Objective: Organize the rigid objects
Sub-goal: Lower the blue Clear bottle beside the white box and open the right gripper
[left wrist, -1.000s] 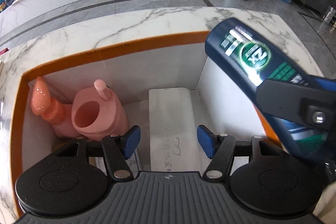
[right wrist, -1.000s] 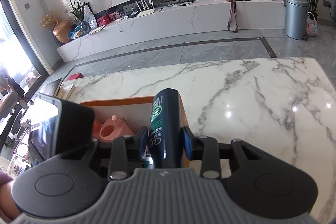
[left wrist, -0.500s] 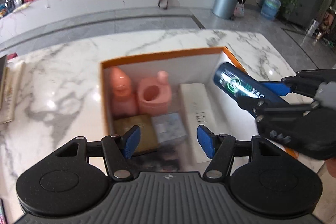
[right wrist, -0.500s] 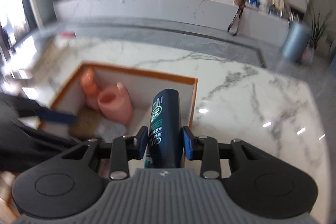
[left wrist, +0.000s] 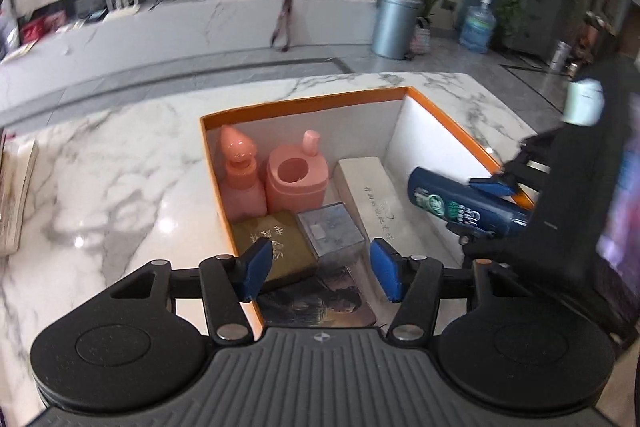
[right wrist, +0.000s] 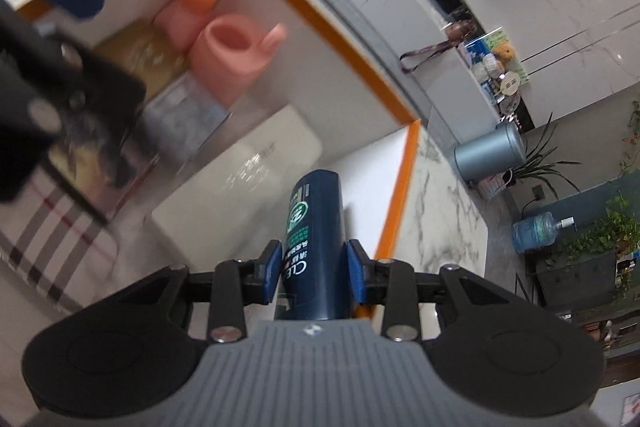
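box (left wrist: pixel 304 102): two pink bottles (left wrist: pixel 240 175), white case (left wrist: pixel 376 195), small boxes | my right fingers (right wrist: pixel 314 265): clamp blue bottle (right wrist: pixel 316 227) over box | my left fingers (left wrist: pixel 320 271): wide, nothing held

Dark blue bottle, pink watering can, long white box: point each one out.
dark blue bottle (right wrist: pixel 316 247), right wrist view, label.
pink watering can (left wrist: pixel 296 183), left wrist view, body top.
long white box (left wrist: pixel 372 191), left wrist view, top face.
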`<state>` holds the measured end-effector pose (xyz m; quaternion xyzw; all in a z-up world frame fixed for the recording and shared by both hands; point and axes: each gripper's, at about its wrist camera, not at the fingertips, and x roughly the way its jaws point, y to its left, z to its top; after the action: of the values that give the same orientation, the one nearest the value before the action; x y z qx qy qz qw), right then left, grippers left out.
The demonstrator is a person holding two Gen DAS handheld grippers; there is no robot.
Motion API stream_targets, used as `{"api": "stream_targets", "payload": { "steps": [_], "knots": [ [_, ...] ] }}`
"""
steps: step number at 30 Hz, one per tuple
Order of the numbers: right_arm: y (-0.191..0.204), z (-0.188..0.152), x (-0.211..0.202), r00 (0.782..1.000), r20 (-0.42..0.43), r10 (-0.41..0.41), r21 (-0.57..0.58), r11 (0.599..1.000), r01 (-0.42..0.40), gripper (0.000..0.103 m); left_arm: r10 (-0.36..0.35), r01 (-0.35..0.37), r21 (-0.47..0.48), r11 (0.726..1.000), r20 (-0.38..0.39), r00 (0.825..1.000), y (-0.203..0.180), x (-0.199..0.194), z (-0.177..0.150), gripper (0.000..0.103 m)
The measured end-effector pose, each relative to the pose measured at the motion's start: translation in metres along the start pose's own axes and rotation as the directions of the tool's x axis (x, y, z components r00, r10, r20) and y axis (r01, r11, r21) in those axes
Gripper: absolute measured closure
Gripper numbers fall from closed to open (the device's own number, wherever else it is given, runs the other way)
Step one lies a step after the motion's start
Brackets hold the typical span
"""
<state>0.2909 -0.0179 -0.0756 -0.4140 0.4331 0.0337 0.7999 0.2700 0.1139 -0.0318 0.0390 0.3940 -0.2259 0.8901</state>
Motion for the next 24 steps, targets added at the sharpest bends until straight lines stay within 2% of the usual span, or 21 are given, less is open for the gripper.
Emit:
{"api": "stream_targets", "payload": {
  "steps": [4, 9, 15, 20, 24],
  "knots": [
    [-0.001, 0.009, 0.017, 0.998, -0.049, 0.028, 0.029, 0.999, -0.026, 0.067, -0.062, 0.062, -0.013, 0.998, 0.028, 0.998, 0.008, -0.005, -0.007, 0.036],
    [-0.007, 0.017, 0.035, 0.998, -0.032, 0.051, 0.058, 0.997, -0.049, 0.067, -0.107, 0.109, -0.052, 0.993, 0.042, 0.993, 0.017, -0.006, -0.007, 0.036],
    [-0.026, 0.030, 0.048, 0.994, 0.017, 0.109, 0.145, 0.983, -0.111, 0.067, -0.109, 0.111, -0.041, 0.993, 0.038, 0.993, 0.016, -0.004, -0.007, 0.034],
    [-0.029, 0.041, 0.058, 0.992, 0.021, 0.128, 0.117, 0.985, -0.130, 0.066, -0.102, 0.102, -0.053, 0.993, 0.018, 0.995, 0.016, -0.003, -0.004, 0.034],
    [-0.043, 0.047, 0.060, 0.977, 0.014, 0.213, 0.107, 0.971, -0.213, 0.062, -0.091, 0.091, -0.046, 0.995, -0.003, 0.996, 0.014, -0.001, -0.001, 0.032]
  ]
}}
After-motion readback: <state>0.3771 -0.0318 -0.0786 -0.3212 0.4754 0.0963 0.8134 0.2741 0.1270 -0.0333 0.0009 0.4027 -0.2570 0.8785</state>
